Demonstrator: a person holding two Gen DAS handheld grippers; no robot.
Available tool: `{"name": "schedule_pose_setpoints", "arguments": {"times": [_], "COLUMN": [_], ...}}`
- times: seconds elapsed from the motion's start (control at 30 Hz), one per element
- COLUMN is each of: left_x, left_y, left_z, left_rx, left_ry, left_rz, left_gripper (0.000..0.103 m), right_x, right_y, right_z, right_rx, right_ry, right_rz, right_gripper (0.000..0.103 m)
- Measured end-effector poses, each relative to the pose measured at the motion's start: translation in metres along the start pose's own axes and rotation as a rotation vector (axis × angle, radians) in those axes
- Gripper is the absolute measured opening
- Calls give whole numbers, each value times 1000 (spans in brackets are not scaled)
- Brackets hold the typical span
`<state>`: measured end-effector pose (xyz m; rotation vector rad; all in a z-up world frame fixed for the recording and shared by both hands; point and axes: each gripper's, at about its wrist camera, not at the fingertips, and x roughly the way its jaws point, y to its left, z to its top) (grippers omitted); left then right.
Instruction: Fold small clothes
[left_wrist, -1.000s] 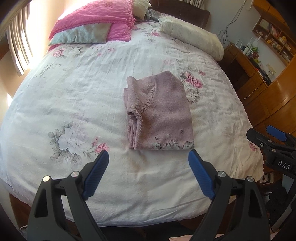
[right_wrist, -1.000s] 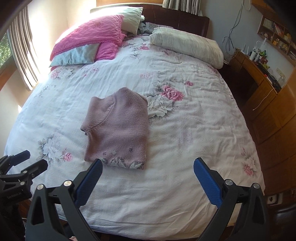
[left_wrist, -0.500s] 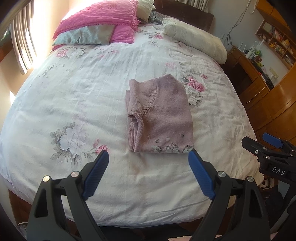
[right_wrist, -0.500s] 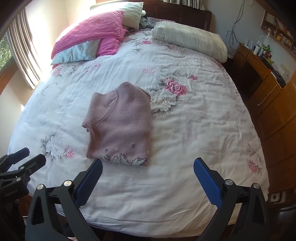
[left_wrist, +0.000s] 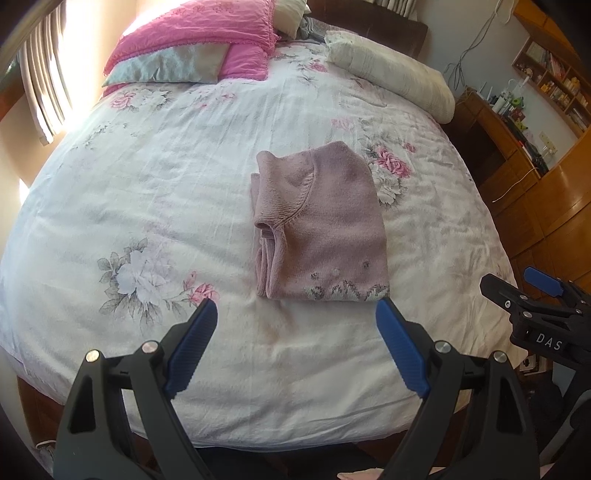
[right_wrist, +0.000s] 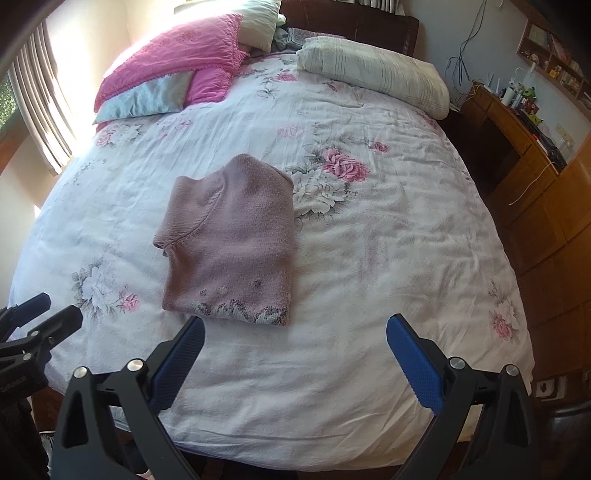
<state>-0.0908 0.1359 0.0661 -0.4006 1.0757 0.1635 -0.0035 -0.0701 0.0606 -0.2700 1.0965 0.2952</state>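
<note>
**Folded sweater: check and tidy**

Nearest the cameras: left gripper (left_wrist: 296, 317) with blue pads spread wide, holding nothing, poised just short of the near hem of the mauve knitted sweater (left_wrist: 321, 229). Right gripper (right_wrist: 295, 338) likewise spread and empty, just short of the same hem, offset toward its right corner.

Beyond both: sweater lying flat as a compact rectangle on the white floral quilt (left_wrist: 155, 192), embroidered hem nearest, neckline and stacked layers along its left edge. Probably folded already; only a tidy-up left.

To finish well: approach low and level, pinch all layers at the left edge rather than the top one alone, avoid snagging quilt beneath the sweater, square the hem corners gently.

Far beyond the sweater: pink ruffled pillow (left_wrist: 207, 33) and cream bolster (left_wrist: 391, 74) at the headboard, well apart.
</note>
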Motion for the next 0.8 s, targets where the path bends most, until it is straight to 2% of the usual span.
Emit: {"name": "schedule_pose_setpoints", "arguments": {"times": [0.8], "left_x": [9], "left_y": [2], "left_z": [3], "left_rx": [-6], "left_ry": [15], "left_rz": [8], "left_gripper": [87], "right_x": [17], "right_y": [-5], "right_z": [4], "right_rx": [22], "right_ry": [59], "right_rz": [16], "right_gripper": [99]}}
